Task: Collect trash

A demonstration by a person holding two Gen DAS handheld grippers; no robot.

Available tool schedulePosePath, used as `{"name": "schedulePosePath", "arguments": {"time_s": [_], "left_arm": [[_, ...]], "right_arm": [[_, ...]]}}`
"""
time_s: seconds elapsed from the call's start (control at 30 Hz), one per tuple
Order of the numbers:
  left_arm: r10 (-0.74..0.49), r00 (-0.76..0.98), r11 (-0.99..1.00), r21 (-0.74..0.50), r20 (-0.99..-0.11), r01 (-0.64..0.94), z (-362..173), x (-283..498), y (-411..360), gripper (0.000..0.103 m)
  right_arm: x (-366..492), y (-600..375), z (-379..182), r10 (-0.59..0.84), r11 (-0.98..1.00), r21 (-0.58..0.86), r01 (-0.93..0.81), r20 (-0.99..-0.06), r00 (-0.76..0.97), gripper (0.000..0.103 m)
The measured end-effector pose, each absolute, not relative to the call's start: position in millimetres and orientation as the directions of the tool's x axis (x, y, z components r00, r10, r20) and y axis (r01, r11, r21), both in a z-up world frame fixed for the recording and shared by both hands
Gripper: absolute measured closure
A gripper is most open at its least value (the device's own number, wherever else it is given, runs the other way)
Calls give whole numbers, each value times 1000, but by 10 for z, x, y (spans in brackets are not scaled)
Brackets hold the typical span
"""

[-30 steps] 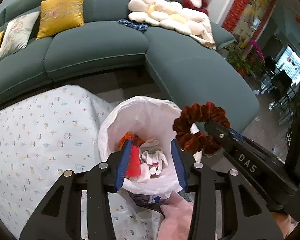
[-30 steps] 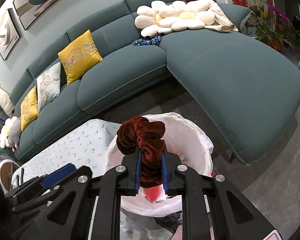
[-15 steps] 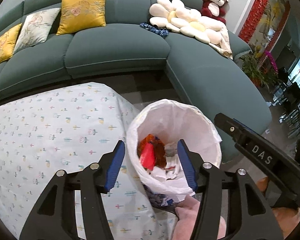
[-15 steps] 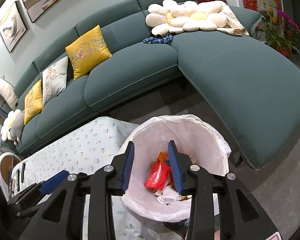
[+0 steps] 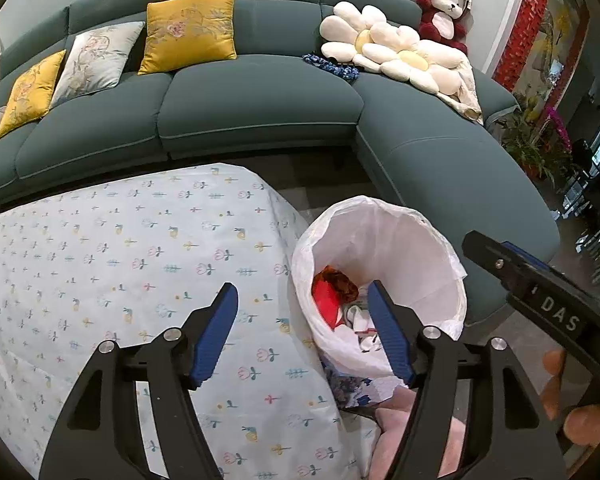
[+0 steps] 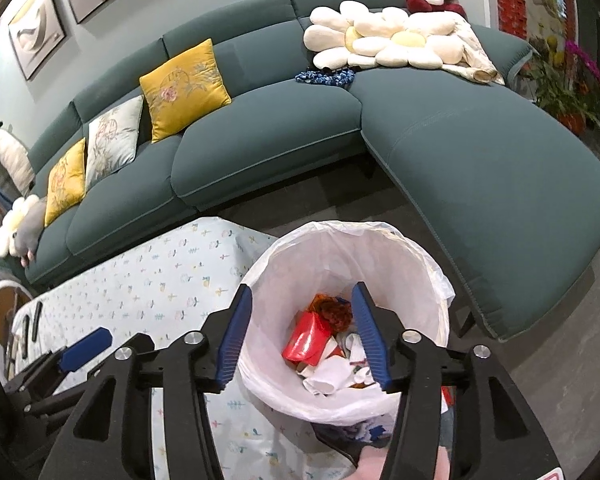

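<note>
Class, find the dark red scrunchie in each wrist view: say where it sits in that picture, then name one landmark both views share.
Left wrist view: the scrunchie lies inside the white-lined trash bin, right of centre, above the red packet.
Right wrist view: the scrunchie lies in the bin, lower centre, framed by the right gripper fingers.
Shared landmark: the yellow cushion on the green sofa.

bin liner [image 6: 384, 256] – thin white plastic, crinkly, slightly see-through | red packet [image 6: 306, 338] – glossy | scrunchie [image 6: 336, 312] – rust-brown velvety cloth | tablecloth [image 5: 132, 256] – matt printed cloth, smooth | sofa [image 5: 260, 100] – matt teal fabric | gripper pads [image 5: 214, 336] – ribbed blue rubbery stuff on matt black plastic, shiny metal bolts
</note>
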State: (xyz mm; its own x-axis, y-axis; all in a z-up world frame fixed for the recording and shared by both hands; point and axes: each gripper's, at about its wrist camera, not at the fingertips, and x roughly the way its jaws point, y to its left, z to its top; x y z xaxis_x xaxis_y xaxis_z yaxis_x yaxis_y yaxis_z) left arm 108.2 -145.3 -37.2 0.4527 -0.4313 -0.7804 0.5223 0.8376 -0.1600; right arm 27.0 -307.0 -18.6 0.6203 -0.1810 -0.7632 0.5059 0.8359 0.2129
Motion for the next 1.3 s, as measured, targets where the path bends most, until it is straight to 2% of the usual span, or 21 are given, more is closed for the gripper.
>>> {"name": "schedulePosePath", "arguments": {"time_s": [0.13,0.27,0.5,0.67,0.77,0.9,0.97,1.03,1.3], "left_arm": [[-415,463,843,-140,-783,519,-377,1028,-1411,38],[-399,487,853,-118,-777,509,-352,956,-1367,29],[-382,498,863,-107,-779,493,-354,869,-1291,26],[-366,495,867,-96,-788,489,-400,790,-1256,25],[-355,506,871,-82,-786,485,-404,734,-1233,19],[-347,506,877,-81,-790,474,-421,683,-1191,18],[-340,508,879,-75,-791,472,-431,655,-1179,18],[-330,512,882,-67,-793,466,-444,628,-1152,17],[-296,530,898,-43,-795,437,-484,535,-1037,15]], "right_arm": [[201,-3029,-176,-183,833,213,511,-765,617,40],[142,-2987,-179,-181,837,208,507,-769,614,35],[24,-2922,-142,-214,844,164,510,-770,602,24],[-50,-2889,-139,-218,848,150,508,-775,593,20],[-90,-2854,-145,-230,853,130,506,-776,587,19],[-144,-2831,-140,-248,853,110,511,-775,581,18],[-170,-2824,-137,-251,854,105,509,-773,582,15],[-189,-2797,-133,-262,859,86,504,-772,579,7],[-287,-2672,-216,-289,873,31,487,-771,567,7]]}}
